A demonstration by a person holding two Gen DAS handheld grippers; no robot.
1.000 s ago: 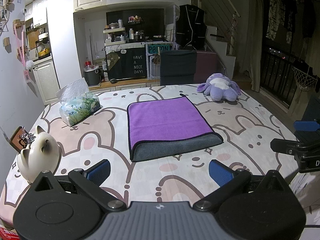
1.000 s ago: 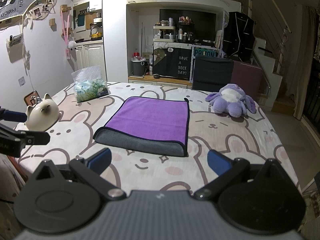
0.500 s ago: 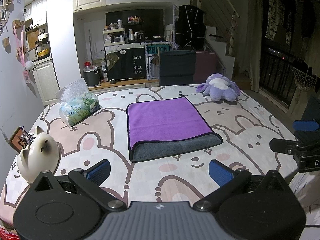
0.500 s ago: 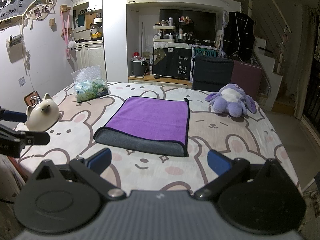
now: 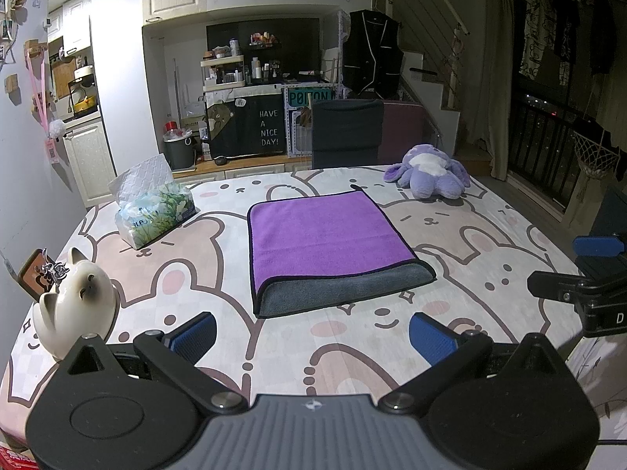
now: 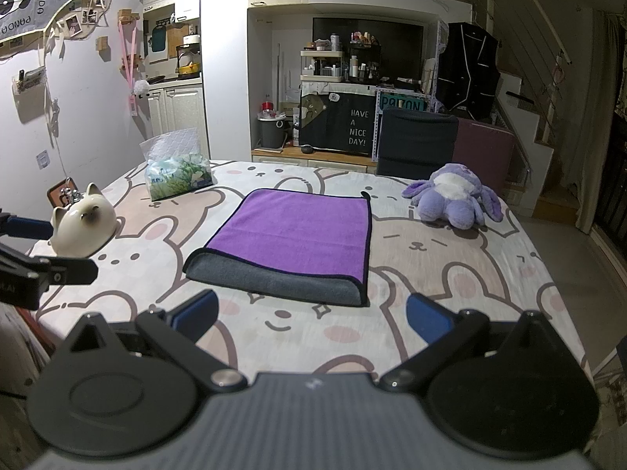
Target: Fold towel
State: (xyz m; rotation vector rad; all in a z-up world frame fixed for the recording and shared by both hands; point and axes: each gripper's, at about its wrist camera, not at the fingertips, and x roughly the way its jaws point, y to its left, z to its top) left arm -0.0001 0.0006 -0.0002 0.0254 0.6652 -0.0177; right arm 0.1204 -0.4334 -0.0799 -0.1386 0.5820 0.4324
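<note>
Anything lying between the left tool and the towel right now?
No. In the left wrist view, only bare bunny-print cloth lies between the open left tool and the towel.

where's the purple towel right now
The purple towel lies folded in the middle of the table, ahead of both open claws, with the tissue pack to its left and the purple plush toy at the far right.

Both fisheye views show a dim indoor room at night, lit by cool overhead light that brightens the white walls [image 6: 98, 90] at left. The right side falls into darkness. Straight lines bow at the edges, corners vignette black, focus stays fairly sharp.
</note>
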